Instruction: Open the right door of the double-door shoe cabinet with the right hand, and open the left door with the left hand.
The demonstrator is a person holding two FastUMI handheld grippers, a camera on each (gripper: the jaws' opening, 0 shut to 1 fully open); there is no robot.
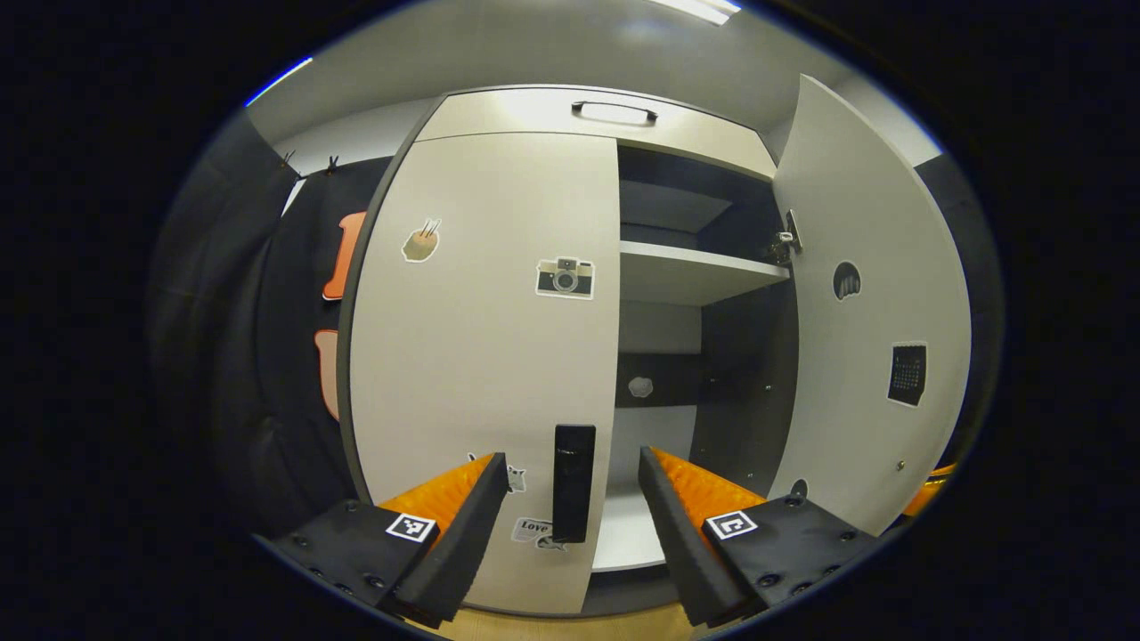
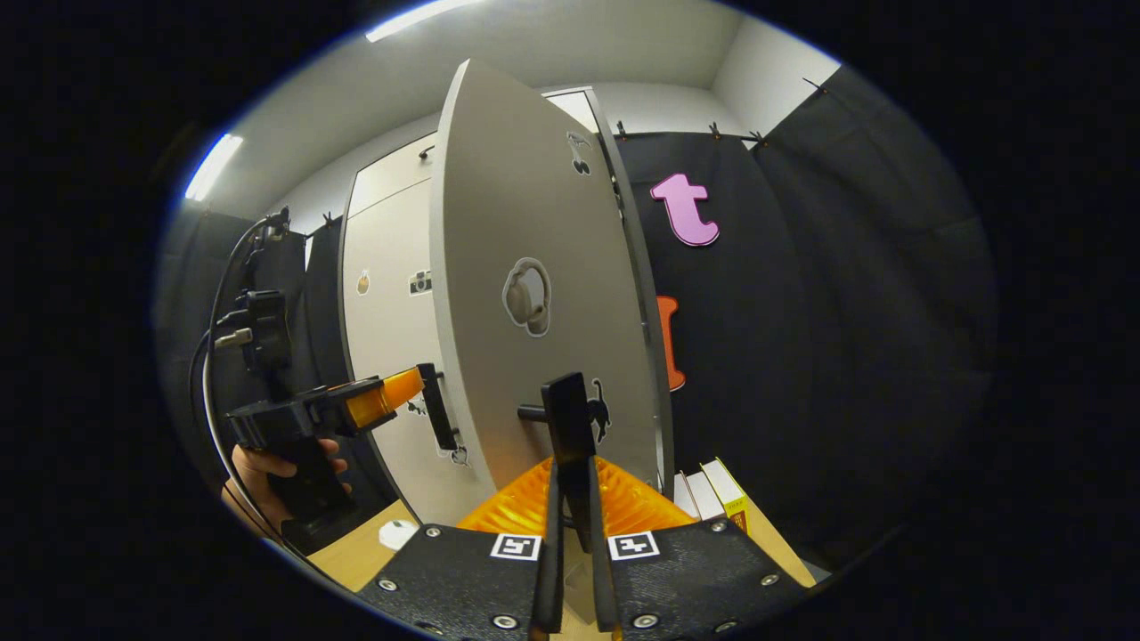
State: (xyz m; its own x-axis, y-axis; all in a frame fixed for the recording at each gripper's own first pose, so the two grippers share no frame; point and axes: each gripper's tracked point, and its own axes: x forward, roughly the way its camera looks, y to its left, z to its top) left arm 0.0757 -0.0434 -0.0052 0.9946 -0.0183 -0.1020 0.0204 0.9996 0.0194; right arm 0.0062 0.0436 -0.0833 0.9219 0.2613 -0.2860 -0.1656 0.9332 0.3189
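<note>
shoe cabinet (image 1: pixel 481 356) risk: left door (image 1: pixel 485 320) sits closed with its handle (image 1: pixel 574 482) between the left gripper's (image 1: pixel 574 485) wide fingers, untouched, so a skewed close could slip off, while the right gripper (image 2: pixel 571 481) pinches the swung-out right door's (image 2: pixel 534 294) handle (image 2: pixel 568 418).

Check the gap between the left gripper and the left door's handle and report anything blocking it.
Nothing visible blocks it. In the left gripper view the left gripper is open, and the left door's handle stands upright in the gap between its fingers, with no object in between. The left door is closed; the right door is swung open.
</note>
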